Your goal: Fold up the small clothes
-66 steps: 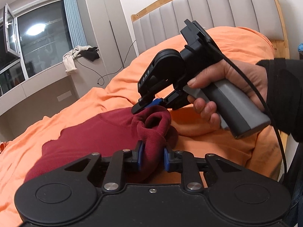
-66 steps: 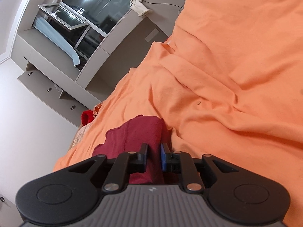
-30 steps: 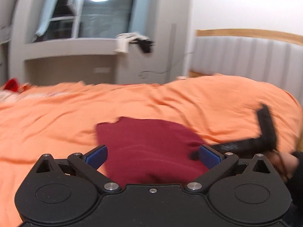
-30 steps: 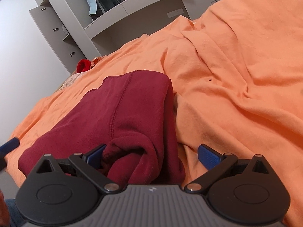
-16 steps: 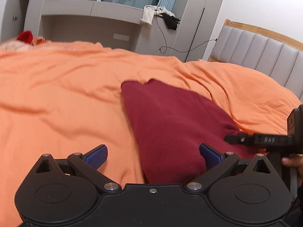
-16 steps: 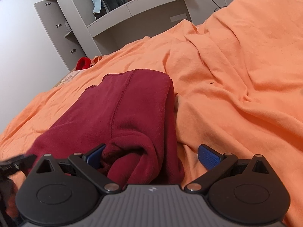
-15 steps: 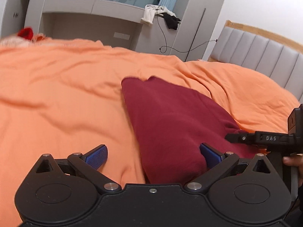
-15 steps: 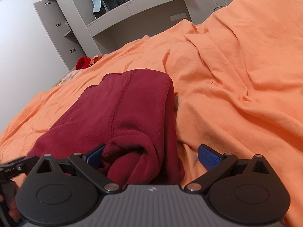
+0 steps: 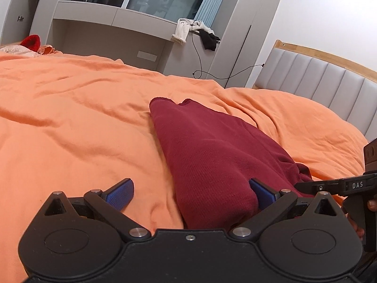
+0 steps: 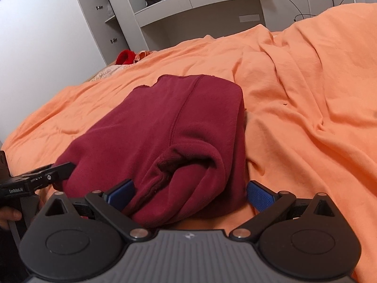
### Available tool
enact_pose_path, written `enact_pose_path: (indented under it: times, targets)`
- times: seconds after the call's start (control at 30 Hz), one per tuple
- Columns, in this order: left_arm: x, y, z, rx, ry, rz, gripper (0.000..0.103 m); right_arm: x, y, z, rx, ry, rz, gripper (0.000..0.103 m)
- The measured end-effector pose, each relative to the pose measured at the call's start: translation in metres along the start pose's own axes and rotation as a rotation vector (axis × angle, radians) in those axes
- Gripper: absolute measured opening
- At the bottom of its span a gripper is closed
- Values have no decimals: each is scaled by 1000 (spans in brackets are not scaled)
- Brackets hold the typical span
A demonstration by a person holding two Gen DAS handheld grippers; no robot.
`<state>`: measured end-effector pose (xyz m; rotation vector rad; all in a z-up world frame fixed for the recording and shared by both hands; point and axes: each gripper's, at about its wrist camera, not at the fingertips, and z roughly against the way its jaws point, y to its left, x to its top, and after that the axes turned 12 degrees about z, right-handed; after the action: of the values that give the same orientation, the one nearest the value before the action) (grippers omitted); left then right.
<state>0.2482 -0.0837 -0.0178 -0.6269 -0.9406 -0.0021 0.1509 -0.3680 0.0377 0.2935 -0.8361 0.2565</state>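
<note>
Both tongs are spread wide and grip nothing. The left tongs (image 9: pixel 189 192) sit low at the near end of the folded maroon sweatshirt (image 9: pixel 212 155), their right blue pad touching the cloth and the left pad over the bare orange duvet (image 9: pixel 70 118). The right tongs (image 10: pixel 189 192) straddle the sweatshirt's bunched near end, a pad on either side. The garment lies on the bed, lengthwise away from us. Far off, a grey padded headboard (image 9: pixel 329 82) and a grey window ledge (image 9: pixel 113 21) draped with white and black clothes.
</note>
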Motion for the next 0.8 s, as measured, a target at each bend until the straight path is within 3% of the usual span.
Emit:
enact_pose_path:
  times: [0.37,0.5,0.8]
  targets:
    - [-2,-1,1,1,-11,-13,103,-3,-4,-3,21,6,-19,103]
    - [-2,-3,3,7,-15,-19,103,-2,2,12,-41,-81,35,103]
    - [-2,-10,5,32,-21,-46,103,-4,-29,9,10,-172,-218,103]
